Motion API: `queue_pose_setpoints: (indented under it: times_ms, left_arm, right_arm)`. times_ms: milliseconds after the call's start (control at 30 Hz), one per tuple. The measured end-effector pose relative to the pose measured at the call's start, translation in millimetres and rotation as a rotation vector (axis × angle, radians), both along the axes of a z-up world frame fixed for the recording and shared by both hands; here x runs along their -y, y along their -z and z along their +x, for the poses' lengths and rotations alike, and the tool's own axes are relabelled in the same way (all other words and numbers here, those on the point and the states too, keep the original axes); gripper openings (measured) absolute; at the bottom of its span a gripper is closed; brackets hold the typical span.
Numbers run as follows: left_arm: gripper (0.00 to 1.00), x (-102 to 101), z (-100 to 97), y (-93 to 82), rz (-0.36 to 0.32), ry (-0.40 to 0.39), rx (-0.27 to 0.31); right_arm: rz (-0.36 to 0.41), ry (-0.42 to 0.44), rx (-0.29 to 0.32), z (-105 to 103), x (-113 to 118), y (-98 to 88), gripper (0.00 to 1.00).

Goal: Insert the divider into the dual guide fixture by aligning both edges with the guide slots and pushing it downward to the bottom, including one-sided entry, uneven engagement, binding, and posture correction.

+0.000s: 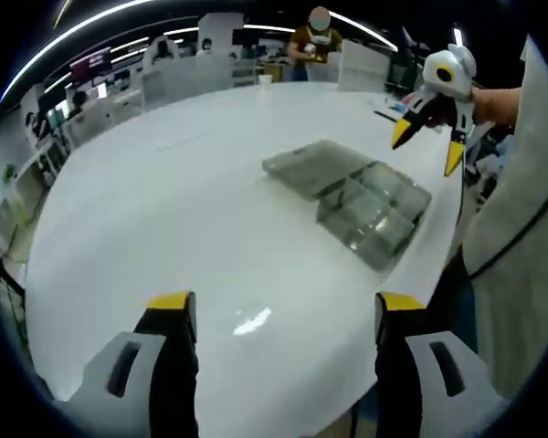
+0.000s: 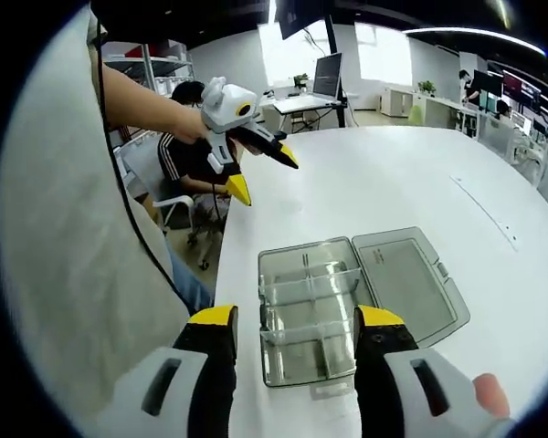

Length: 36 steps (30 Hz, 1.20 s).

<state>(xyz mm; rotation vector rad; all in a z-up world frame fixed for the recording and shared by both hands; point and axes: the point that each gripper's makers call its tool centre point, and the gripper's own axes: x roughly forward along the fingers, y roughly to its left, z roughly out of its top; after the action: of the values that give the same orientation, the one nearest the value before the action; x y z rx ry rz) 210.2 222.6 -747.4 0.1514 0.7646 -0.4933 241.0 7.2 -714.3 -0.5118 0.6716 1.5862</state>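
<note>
Both grippers are held above a white table [image 1: 164, 228] with jaws apart and nothing between them.

In the right gripper view, the clear plastic box [image 2: 310, 315] is seen lying open just past the right gripper [image 2: 297, 321], its lid [image 2: 411, 278] folded flat toward 3 o'clock; clear dividers [image 2: 306, 285] are seen standing across its compartments, and the left gripper [image 2: 263, 173] is seen at 11 o'clock, yellow-tipped and spread. In the left gripper view, the left gripper [image 1: 286, 306] is at the bottom, the box [image 1: 374, 214] lies toward 2 o'clock, and the right gripper [image 1: 429, 146], also spread, is above it. A seated person [image 2: 187, 146] is shown behind.
</note>
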Motion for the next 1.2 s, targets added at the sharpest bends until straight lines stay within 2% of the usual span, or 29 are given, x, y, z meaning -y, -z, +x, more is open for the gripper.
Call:
queue_pose_setpoints:
  times_ms: [533, 1200]
  left_arm:
    - [0.74, -12, 0.8, 14.0, 0.079, 0.111, -0.026]
    - [0.60, -21, -1.2, 30.5, 0.183, 0.293, -0.068]
  right_arm:
    - [0.005, 0.009, 0.000, 1, -4, -4.7, 0.48]
    - [-0.009, 0.016, 0.002, -1, -8, -6.6, 0.47]
